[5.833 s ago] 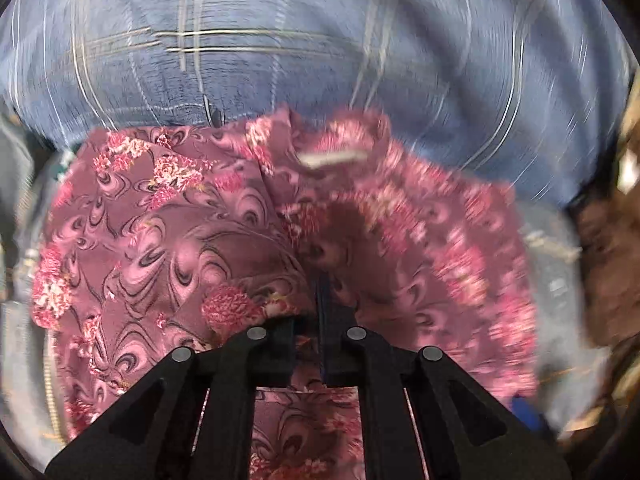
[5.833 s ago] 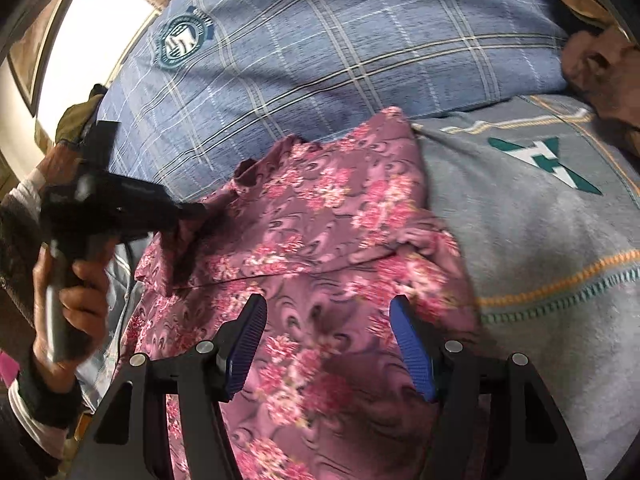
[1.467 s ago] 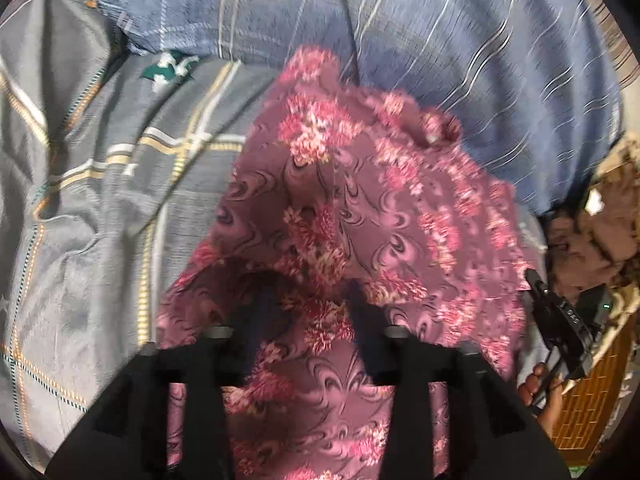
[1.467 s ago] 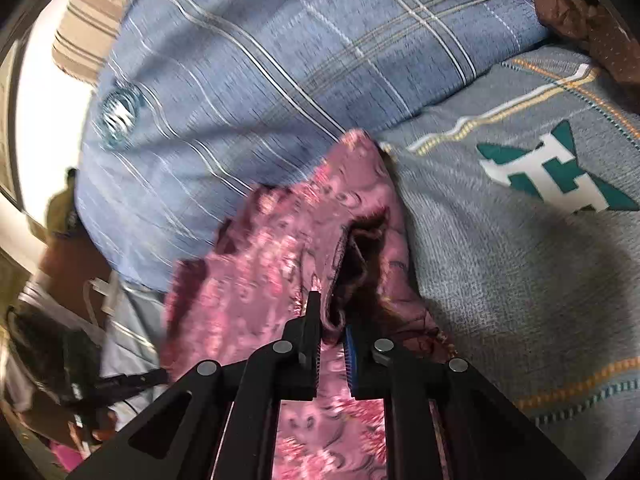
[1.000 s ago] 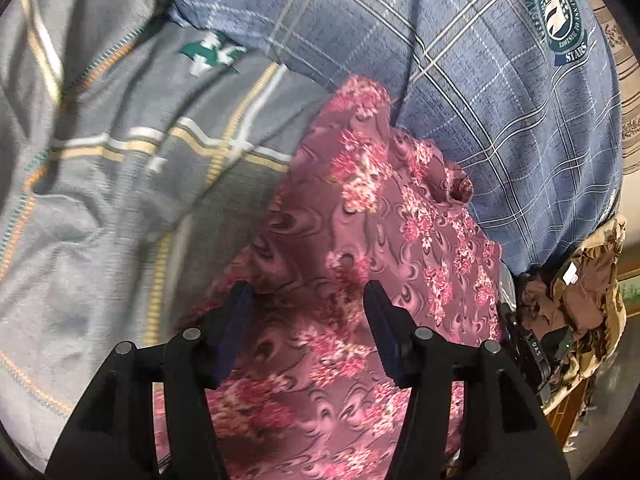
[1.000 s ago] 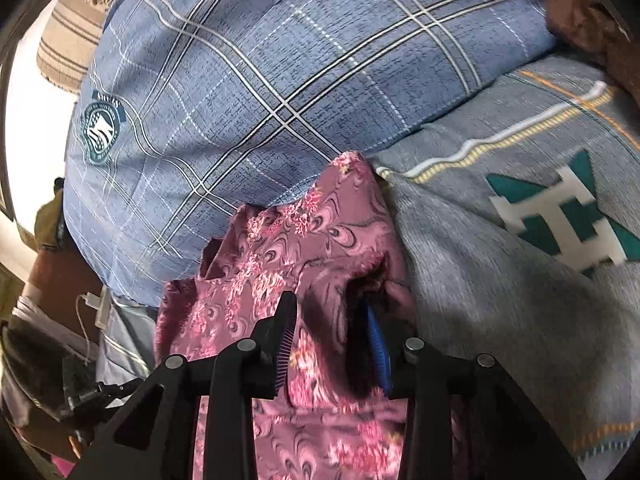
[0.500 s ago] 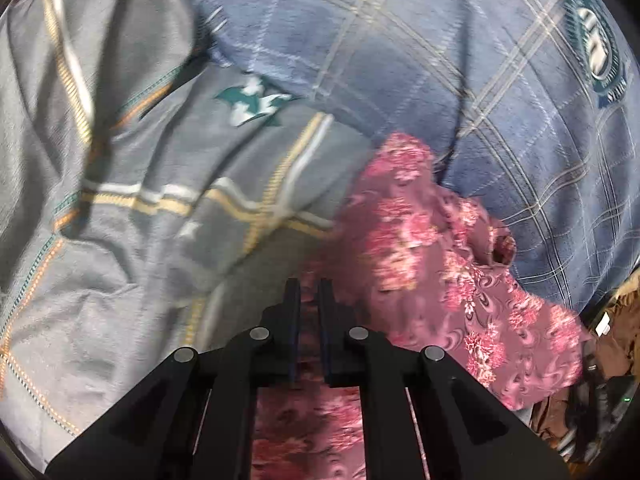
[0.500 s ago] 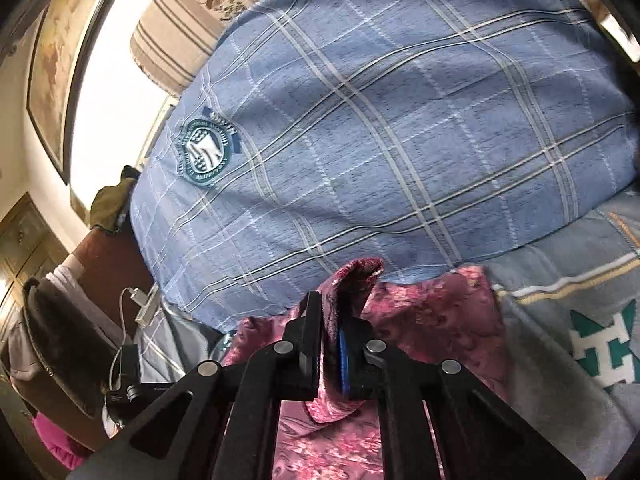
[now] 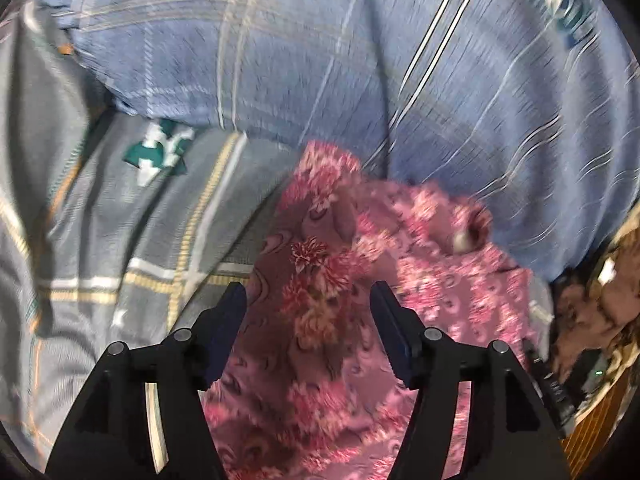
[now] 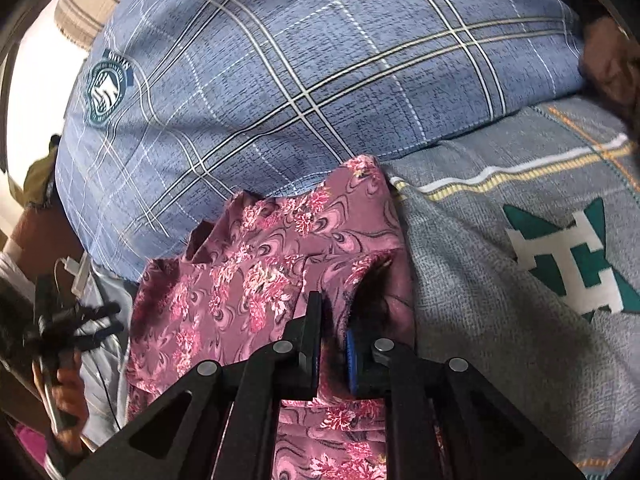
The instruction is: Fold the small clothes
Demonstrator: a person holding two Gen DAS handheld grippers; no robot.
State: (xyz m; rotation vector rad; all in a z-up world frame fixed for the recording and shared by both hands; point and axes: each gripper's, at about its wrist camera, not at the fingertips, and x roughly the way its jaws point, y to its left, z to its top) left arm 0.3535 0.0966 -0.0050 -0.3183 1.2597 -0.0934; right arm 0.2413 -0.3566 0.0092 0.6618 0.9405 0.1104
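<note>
So the small maroon garment with the pink floral and swirl print [image 10: 256, 276] is lying crumpled on the bed, sitting half on the grey bedsheet with yellow and white stripes and a teal-and-white emblem [image 10: 500, 292] and bunched right up against the big blue plaid pillow with the round teal crest [image 10: 300, 72] behind it. The right gripper [image 10: 332, 332], black with blue pads, has its fingers pinched in narrow on a raised fold of that garment near its right edge, right beside where the cloth meets the grey sheet; the fabric humps up dark between the two fingers. From the left wrist view, the left gripper [image 9: 308, 328] is spread wide with nothing in it, hovering over the middle of the garment [image 9: 340, 320], its fingers [image 9: 230, 320] straddling a stretch of the flowery cloth, though the view is too smeared to tell if they touch it. In that view the cloth's top corner pokes up against the blue pillow [image 9: 360, 60], with the grey sheet [image 9: 120, 240] off to the left and a heap of brown fabric [image 9: 592, 312] at the far right edge. The right wrist view also catches the person's left hand [image 10: 64, 384] low at the left edge, wrapped around the handle of the other gripper, plus a white cable [image 10: 68, 268] nearby.
</note>
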